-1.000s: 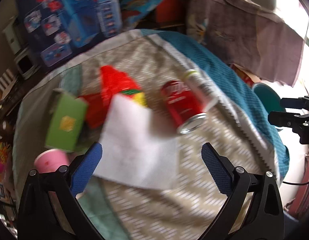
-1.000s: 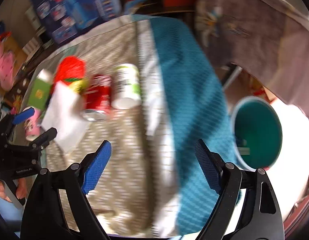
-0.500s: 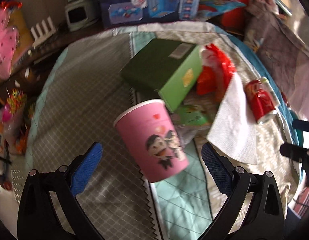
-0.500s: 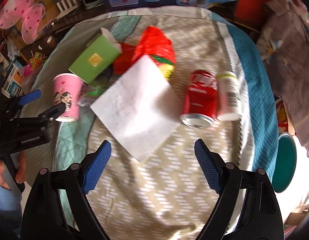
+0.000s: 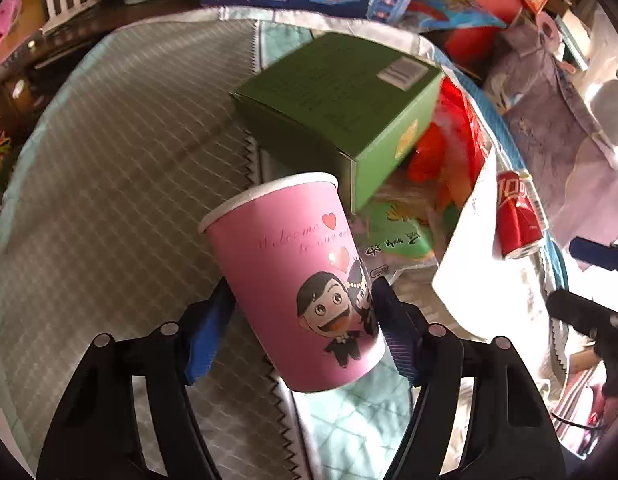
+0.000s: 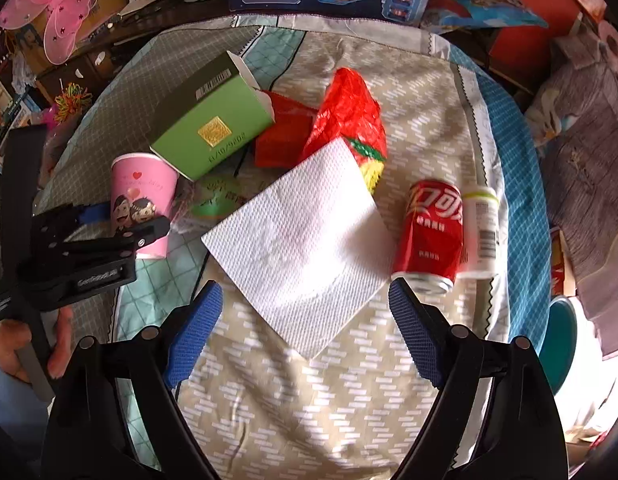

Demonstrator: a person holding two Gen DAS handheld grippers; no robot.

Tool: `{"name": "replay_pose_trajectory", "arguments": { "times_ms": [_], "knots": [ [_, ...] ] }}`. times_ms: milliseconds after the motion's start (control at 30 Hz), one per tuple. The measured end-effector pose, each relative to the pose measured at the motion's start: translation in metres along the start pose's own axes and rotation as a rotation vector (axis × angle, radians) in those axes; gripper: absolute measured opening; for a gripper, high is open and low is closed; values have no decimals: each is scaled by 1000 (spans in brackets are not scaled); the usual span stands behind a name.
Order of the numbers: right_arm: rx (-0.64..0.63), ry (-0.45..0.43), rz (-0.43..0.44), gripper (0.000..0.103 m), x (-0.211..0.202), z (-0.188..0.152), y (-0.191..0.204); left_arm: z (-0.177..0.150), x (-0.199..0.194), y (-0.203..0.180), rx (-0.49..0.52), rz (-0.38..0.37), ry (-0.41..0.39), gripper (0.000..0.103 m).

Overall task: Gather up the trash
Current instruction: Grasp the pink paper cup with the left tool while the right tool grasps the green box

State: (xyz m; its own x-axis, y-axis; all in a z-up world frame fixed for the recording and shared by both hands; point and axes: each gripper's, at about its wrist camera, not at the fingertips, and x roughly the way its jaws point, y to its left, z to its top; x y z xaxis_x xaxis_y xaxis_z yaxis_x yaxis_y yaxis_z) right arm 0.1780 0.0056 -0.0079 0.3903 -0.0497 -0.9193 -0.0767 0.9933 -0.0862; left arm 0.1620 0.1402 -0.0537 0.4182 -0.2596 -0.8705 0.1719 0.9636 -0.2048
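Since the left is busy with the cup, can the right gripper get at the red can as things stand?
Probably yes. The right gripper is open and empty, and the red can lies on its side uncovered just past its right finger, with only the white bottle against its far side.

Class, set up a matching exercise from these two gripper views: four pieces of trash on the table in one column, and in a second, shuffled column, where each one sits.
Things:
1. pink paper cup
2. red can
3. white napkin
4. green box

Places:
A. lying on its side beside a white bottle
B. spread flat, ahead of the right gripper
C. between the fingers of the left gripper
D. behind the cup, one end flap open

Pairs: 1-C, 2-A, 3-B, 4-D
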Motion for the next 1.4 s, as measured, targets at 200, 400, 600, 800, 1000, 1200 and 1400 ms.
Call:
{"name": "replay_pose_trajectory", "arguments": {
  "times_ms": [200, 400, 600, 800, 1000, 1200, 1400],
  "knots": [
    [-93, -7, -23, 81, 1, 24, 25, -7, -21, 19, 6, 29, -42, 68],
    [-116, -41, -38, 81, -2, 60, 30, 0, -38, 42, -19, 38, -68, 68],
    [-88, -41, -42, 81, 3, 84, 20, 2, -37, 46, 2, 42, -56, 69],
    [-98, -69, -57, 81, 2, 105, 16, 24, -45, 56, -30, 59, -95, 68],
    [-89, -98, -124, 81, 17, 134, 1, 53, -45, 40, 5, 31, -109, 69],
    [-115, -43, -35, 81, 45, 136, 10, 64, -28, 33, 27, 53, -76, 69],
    [-175, -26, 64, 81, 46, 122, 44, 60, -23, 42, 43, 87, -60, 69]
  ]
}}
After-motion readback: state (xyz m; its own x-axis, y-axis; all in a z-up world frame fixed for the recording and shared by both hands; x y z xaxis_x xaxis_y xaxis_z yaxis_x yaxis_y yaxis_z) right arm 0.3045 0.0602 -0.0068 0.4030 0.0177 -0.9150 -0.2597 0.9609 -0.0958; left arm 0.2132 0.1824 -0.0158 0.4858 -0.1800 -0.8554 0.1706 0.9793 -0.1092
